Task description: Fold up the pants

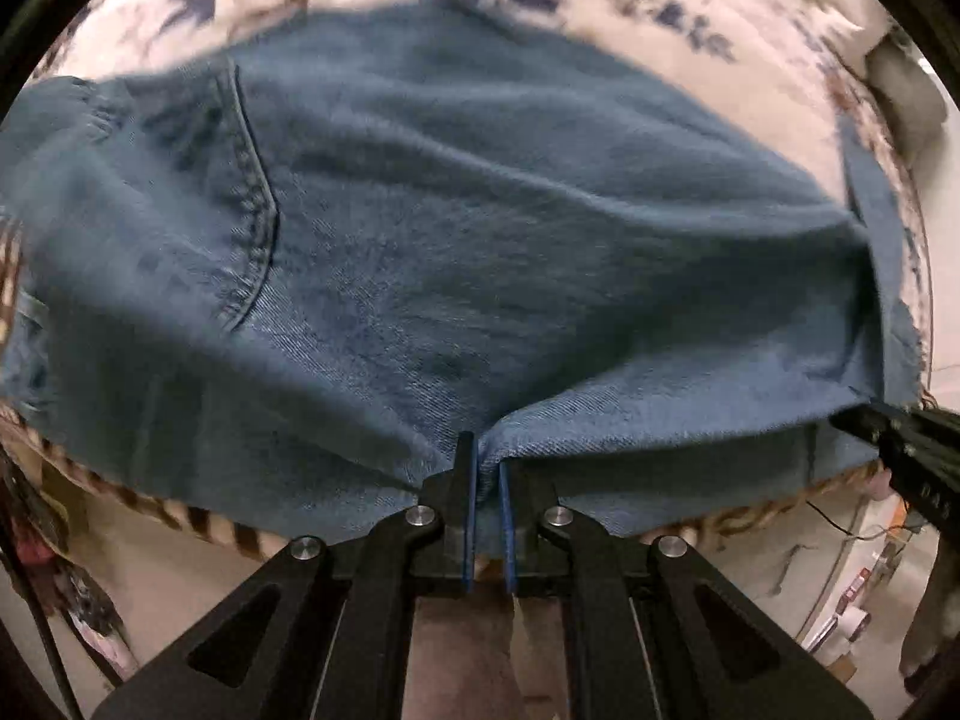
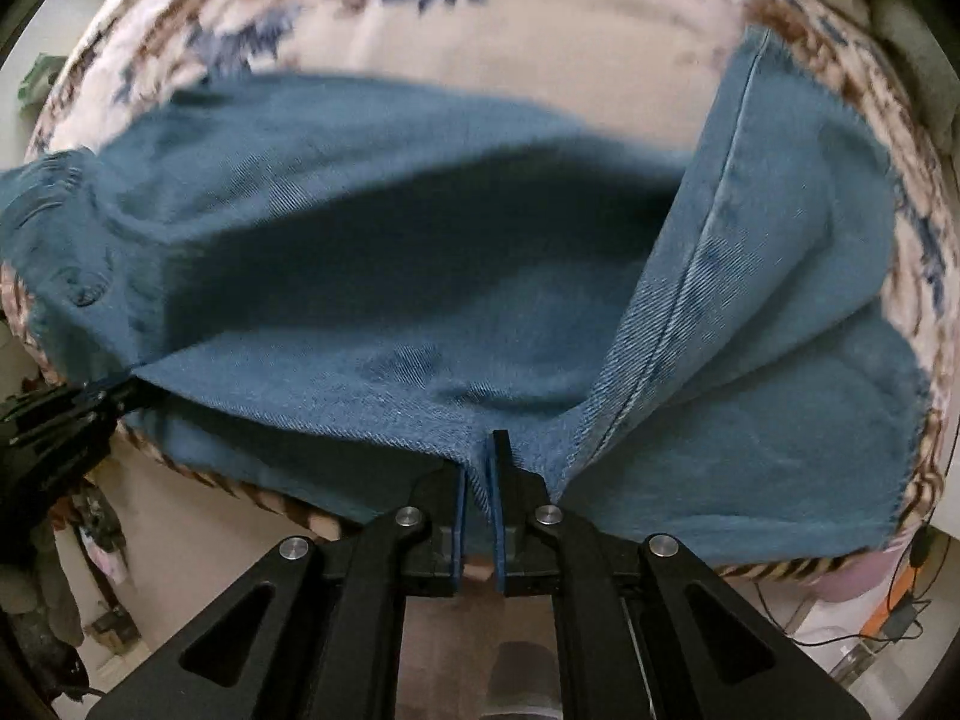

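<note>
Blue denim pants (image 1: 456, 252) lie spread over a floral-patterned surface (image 1: 690, 66), a curved pocket seam showing at the left. My left gripper (image 1: 487, 468) is shut on the near edge of the pants, cloth bunched between its blue pads. The right gripper (image 1: 900, 450) shows at that view's right edge, also at the denim's edge. In the right wrist view, the pants (image 2: 420, 276) sag in a dark hollow, and one leg with a frayed hem (image 2: 798, 192) runs up to the right. My right gripper (image 2: 480, 462) is shut on the near edge. The left gripper (image 2: 78, 408) grips the edge at far left.
The floral cover (image 2: 540, 24) ends in a striped brown fringe (image 2: 288, 510) just below the pants' near edge. Below it lies pale floor with clutter at the left (image 2: 60, 600) and cables at the right (image 2: 900, 588). A grey cushion (image 1: 906, 96) sits at the far right.
</note>
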`<state>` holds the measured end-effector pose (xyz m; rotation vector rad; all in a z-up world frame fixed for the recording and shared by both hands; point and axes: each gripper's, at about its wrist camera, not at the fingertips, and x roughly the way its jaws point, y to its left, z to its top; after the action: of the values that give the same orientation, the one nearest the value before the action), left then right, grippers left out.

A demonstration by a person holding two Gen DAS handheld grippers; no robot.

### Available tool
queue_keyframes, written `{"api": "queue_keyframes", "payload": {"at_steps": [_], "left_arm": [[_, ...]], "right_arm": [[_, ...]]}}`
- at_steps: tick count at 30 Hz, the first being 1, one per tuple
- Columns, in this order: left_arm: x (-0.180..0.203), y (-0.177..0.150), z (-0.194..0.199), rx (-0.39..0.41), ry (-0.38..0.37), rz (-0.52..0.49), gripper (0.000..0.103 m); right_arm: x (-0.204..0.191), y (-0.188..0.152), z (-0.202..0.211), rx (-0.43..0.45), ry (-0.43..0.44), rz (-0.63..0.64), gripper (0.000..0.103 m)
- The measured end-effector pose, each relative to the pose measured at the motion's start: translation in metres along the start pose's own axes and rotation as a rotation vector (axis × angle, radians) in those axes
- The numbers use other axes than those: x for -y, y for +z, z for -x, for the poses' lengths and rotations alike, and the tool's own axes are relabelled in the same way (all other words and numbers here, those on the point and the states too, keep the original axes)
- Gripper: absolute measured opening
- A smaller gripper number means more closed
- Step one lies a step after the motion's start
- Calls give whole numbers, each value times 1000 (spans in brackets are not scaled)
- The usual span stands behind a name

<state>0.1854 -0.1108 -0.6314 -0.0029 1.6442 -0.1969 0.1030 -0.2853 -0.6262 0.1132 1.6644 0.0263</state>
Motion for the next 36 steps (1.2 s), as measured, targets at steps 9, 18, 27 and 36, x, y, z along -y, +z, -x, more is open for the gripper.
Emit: {"api": "queue_keyframes", "payload": {"at_steps": [9,18,27,36], "left_arm": [[10,-6,34,33,7,109,33],[28,4,84,205,268,135,93],[53,54,52,210,357,102,93],[104,47,53,208,296,-19,93]], "right_arm": [[27,-12,23,-34,178,-61,42],[116,30,103,136,158,-347,101],[162,149,27,39,-32,-483,47],[257,-61,84,191,114,-896,9]]}}
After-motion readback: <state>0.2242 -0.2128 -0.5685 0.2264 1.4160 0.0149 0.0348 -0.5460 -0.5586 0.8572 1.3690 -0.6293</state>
